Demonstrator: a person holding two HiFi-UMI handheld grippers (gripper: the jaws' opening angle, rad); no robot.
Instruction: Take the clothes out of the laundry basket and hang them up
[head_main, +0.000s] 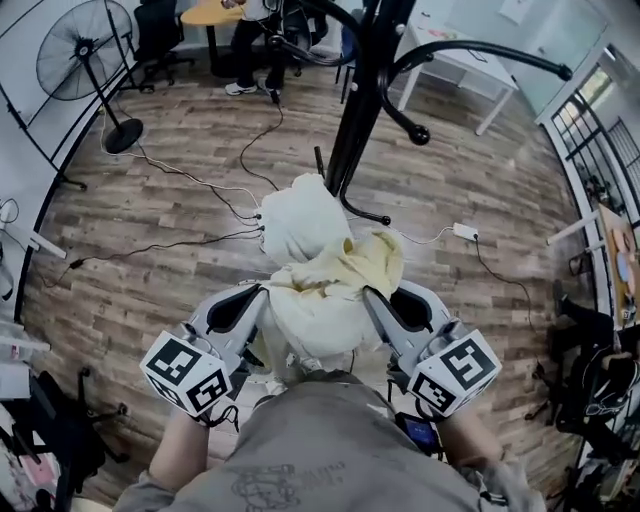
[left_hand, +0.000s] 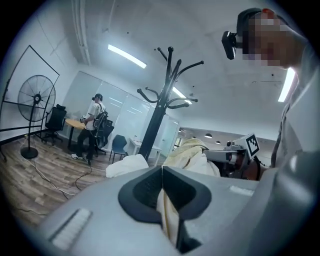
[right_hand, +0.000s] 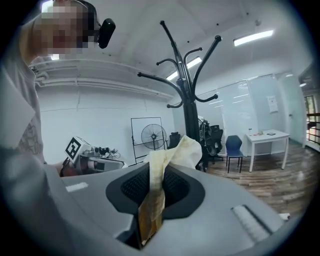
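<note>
Cream-yellow fleecy garment (head_main: 320, 285) hangs bunched btw both grippers, in front of the tall black coat rack (head_main: 362, 90). Left gripper (left_hand: 163, 200) jaws clamped on one edge, right gripper (right_hand: 151, 200) jaws on the other.

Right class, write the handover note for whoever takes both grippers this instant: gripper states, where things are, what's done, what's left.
Left gripper: jaws shut on the garment.
Right gripper: jaws shut on the same garment.
The garment is bunched between the two grippers, off the floor, just in front of the coat rack.
The basket is not in view.
Done: garment picked up.
Left: hang it on a rack hook. Whether more clothes remain cannot be seen.
</note>
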